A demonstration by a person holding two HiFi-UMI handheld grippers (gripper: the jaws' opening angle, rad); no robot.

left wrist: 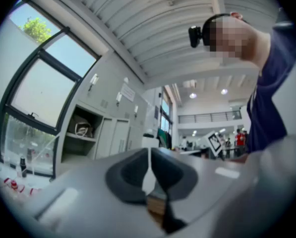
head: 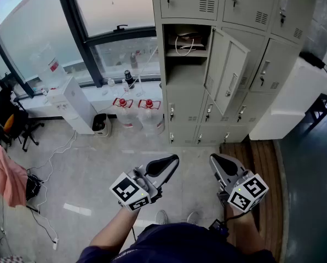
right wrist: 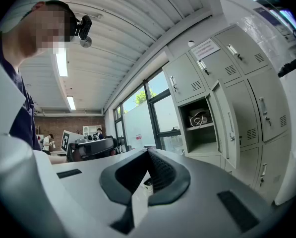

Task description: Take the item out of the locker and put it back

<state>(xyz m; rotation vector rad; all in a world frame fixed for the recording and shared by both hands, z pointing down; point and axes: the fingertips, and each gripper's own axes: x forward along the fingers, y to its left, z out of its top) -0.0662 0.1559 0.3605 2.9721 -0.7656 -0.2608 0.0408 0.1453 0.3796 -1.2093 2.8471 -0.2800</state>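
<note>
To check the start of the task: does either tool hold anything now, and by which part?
Nothing is held: the left tool and the right tool are both shut and empty.

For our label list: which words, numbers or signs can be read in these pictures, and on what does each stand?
None can be read.
Notice on a top locker: print too small.
Red label on the dispenser bottle: blurred.
Left cube, right cube: square patterns, no words.
</note>
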